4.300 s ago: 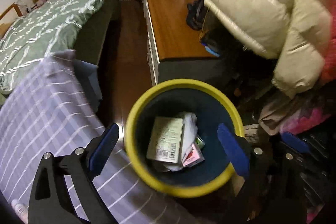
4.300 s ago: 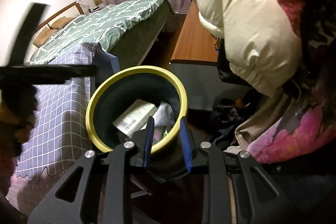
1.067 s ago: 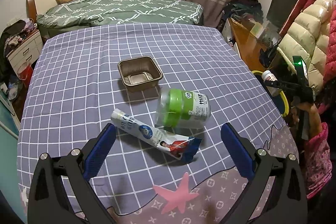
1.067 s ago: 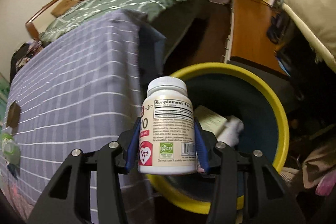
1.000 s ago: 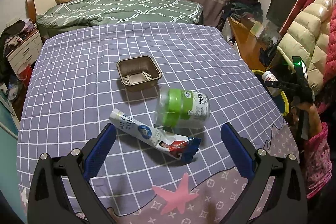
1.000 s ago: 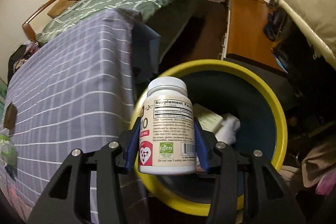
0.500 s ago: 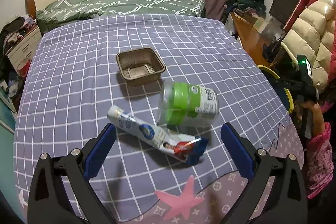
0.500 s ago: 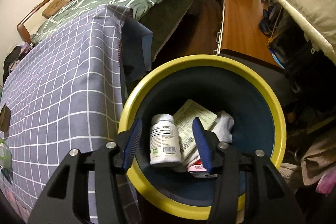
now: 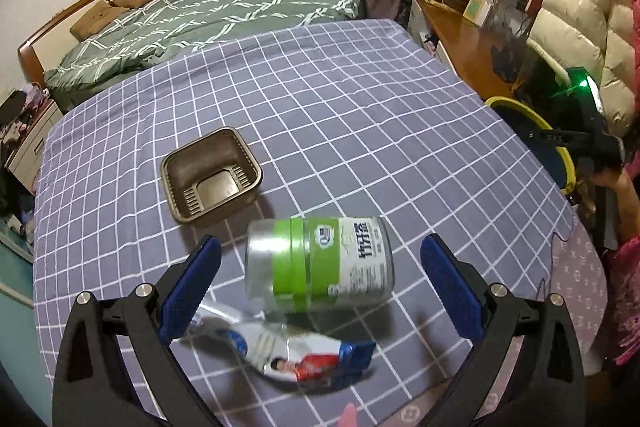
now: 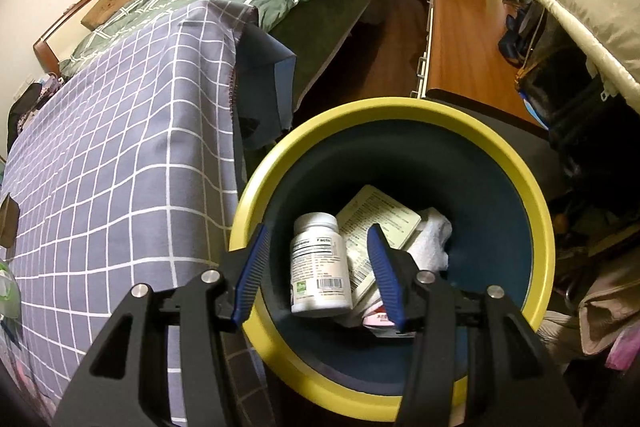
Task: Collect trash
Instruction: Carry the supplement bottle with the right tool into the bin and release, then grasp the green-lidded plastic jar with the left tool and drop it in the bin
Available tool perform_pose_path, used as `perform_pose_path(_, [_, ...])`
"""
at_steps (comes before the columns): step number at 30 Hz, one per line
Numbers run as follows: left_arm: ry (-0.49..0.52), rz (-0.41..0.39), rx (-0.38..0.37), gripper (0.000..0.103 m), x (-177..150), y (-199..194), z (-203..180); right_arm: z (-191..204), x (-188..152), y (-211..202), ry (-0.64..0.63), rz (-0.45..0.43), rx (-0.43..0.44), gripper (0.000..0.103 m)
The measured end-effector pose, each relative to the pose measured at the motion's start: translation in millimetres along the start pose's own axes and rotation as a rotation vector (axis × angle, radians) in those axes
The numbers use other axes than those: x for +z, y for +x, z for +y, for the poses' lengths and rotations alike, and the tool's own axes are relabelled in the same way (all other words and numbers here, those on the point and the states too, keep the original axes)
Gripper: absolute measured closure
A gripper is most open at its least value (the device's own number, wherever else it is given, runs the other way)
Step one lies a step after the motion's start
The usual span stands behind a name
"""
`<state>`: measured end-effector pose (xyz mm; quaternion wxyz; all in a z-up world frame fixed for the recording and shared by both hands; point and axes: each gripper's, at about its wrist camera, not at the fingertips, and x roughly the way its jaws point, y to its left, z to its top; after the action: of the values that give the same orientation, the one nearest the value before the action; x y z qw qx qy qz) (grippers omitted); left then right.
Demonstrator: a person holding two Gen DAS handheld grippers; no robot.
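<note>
Both claws are apart and hold nothing. From the right wrist I see my right claw (image 10: 318, 267) pointing down into the bin (image 10: 536, 211), a dark tub with a yellow rim that stands just beside the edge of the checked table (image 10: 112, 163). Inside the bin, a white pill bottle (image 10: 318, 267) lies below and between the claw's blue pads, clear of both, leaning on a printed carton (image 10: 378, 215) with a white wad (image 10: 434, 239) just past that. From the left wrist I see my left claw (image 9: 320, 285) spread wide over the table (image 9: 340, 99), tilted down at a green-banded jar (image 9: 320, 263) that lies on its side between the pads, touching neither. Just on my side of the jar lies a crumpled wrapper (image 9: 288, 351), blurred, with its near end tucked behind the left pad. Beyond the jar, on the far left of it, a brown square tray (image 9: 210, 179) sits upright on the cloth, close to the jar but apart from it. Well to the right of the jar, past the table's edge, the bin's yellow rim (image 9: 516, 107) shows, and my right hand (image 9: 618, 183) holds the other rig above it.
</note>
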<state>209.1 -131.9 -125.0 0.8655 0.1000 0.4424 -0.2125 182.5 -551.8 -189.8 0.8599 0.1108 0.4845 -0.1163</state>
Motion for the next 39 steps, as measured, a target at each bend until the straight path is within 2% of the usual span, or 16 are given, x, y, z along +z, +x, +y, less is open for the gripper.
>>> perform_pose_path(8, [0.009, 0.037, 0.017, 0.005, 7.2, 19.4, 1.0, -5.9, -1.9, 4.3, 0.007, 0.012, 0.004, 0.054])
perform_pose_path(14, [0.025, 0.067, 0.017, 0.025, 7.0, 26.0, 0.0, -7.6, -3.5, 6.2, 0.008, 0.016, 0.005, 0.054])
perform_pose_path(15, [0.028, 0.070, 0.016, 0.030, 6.7, 26.5, -0.4, -8.0, -3.9, 6.4, 0.009, 0.016, 0.006, 0.054])
perform_pose_path(20, [0.055, 0.067, 0.005, 0.031, 7.1, 21.5, -6.4, -11.1, -6.3, 5.2, 0.014, 0.013, 0.008, 0.054])
perform_pose_path(24, [0.094, 0.034, -0.015, 0.031, 15.8, 8.9, -21.2, -18.3, -10.4, -2.6, 0.031, 0.000, 0.012, 0.054])
perform_pose_path(32, [0.228, -0.010, -0.110, 0.031, 57.4, 7.3, -87.9, -41.1, -31.3, -36.0, 0.065, -0.058, -0.013, 0.054])
perform_pose_path(39, [0.339, -0.017, -0.256, 0.031, 103.4, 27.9, -173.9, -60.4, -44.1, -74.4, 0.055, -0.126, -0.058, 0.054])
